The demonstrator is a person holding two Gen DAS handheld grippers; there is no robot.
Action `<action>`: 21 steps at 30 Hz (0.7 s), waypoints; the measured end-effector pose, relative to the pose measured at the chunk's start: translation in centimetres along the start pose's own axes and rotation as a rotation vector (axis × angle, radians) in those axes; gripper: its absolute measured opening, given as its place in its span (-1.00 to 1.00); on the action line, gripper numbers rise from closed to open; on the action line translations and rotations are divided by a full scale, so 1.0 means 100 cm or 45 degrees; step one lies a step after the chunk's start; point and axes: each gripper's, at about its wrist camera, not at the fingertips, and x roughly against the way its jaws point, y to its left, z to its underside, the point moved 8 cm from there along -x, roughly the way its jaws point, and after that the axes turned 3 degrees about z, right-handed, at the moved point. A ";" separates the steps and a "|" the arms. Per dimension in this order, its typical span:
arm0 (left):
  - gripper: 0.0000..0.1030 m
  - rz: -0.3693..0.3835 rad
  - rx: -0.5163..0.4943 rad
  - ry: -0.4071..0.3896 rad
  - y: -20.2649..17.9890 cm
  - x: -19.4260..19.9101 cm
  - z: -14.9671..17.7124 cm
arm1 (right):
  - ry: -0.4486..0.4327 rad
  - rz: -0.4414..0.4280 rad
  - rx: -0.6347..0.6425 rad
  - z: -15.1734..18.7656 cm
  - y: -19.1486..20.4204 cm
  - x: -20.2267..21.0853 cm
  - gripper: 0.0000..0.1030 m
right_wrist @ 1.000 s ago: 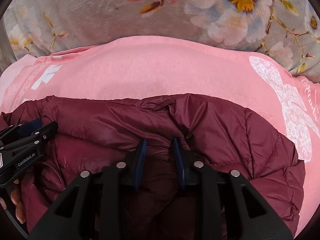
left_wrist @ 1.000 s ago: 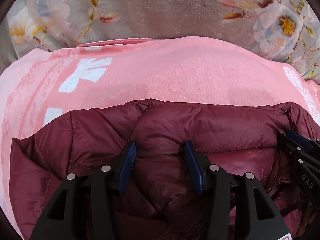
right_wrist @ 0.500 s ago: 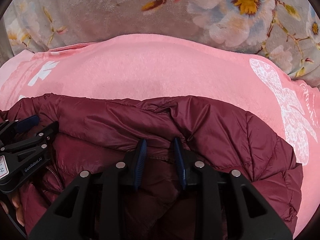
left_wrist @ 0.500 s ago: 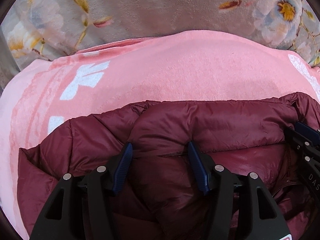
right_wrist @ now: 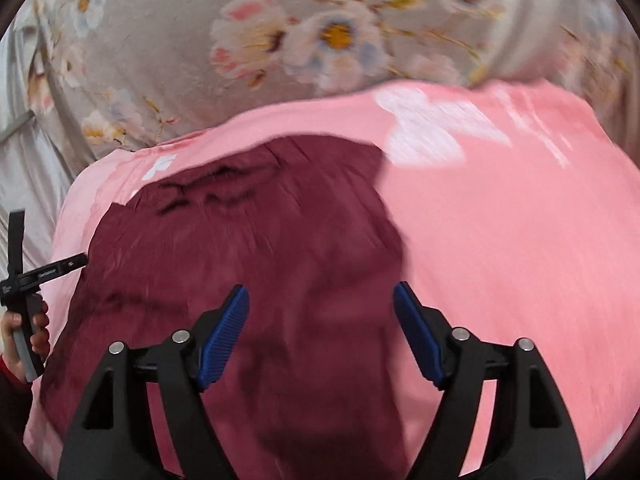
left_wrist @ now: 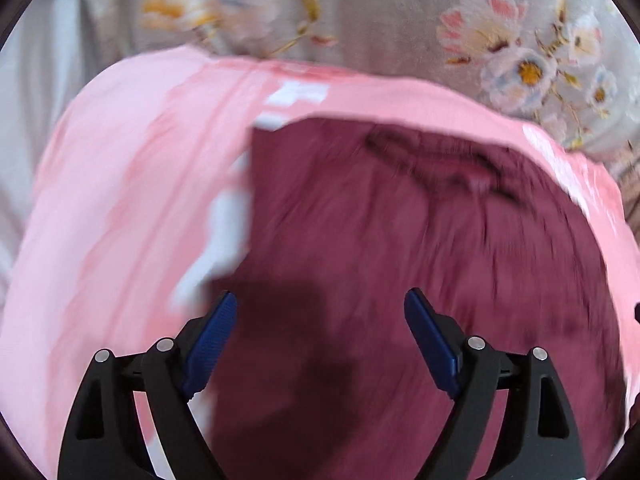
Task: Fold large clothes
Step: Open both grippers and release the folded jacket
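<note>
A dark maroon puffer jacket [left_wrist: 400, 248] lies folded and flat on a pink towel [left_wrist: 120, 208]; it also shows in the right wrist view [right_wrist: 248, 248]. My left gripper [left_wrist: 320, 312] is open and empty, raised above the jacket's near left part. My right gripper [right_wrist: 320, 304] is open and empty, above the jacket's near right part. Both views are motion-blurred. The left gripper's body [right_wrist: 24, 280], held by a hand, shows at the left edge of the right wrist view.
The pink towel [right_wrist: 520, 240] with white motifs lies on a grey floral bedspread [right_wrist: 280, 40], which fills the far side of both views [left_wrist: 400, 12].
Both grippers have let go of the jacket's folded edge, opened wide and pulled up and back. The jacket now lies flat on the towel.
</note>
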 end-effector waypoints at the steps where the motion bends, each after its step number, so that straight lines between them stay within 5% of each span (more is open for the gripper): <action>1: 0.63 0.014 0.030 0.040 0.014 0.013 0.024 | 0.022 0.003 -0.043 0.016 -0.012 0.010 0.41; 5: 0.63 0.116 0.231 0.176 0.052 0.039 0.091 | 0.109 0.018 -0.199 0.087 -0.049 0.049 0.41; 9: 0.63 0.258 0.459 0.174 0.067 0.062 0.138 | 0.111 -0.023 -0.219 0.118 -0.040 0.060 0.42; 16: 0.58 0.282 0.486 0.095 0.047 0.078 0.157 | 0.067 -0.097 -0.249 0.122 -0.011 0.053 0.40; 17: 0.53 0.263 0.480 0.090 0.045 0.079 0.158 | 0.063 -0.099 -0.257 0.123 -0.008 0.053 0.32; 20: -0.05 0.139 0.415 0.104 0.044 0.082 0.160 | 0.072 -0.115 -0.282 0.127 -0.003 0.054 -0.52; 21: -0.32 0.089 0.385 0.111 0.044 0.084 0.163 | 0.074 -0.130 -0.295 0.128 -0.003 0.056 -0.59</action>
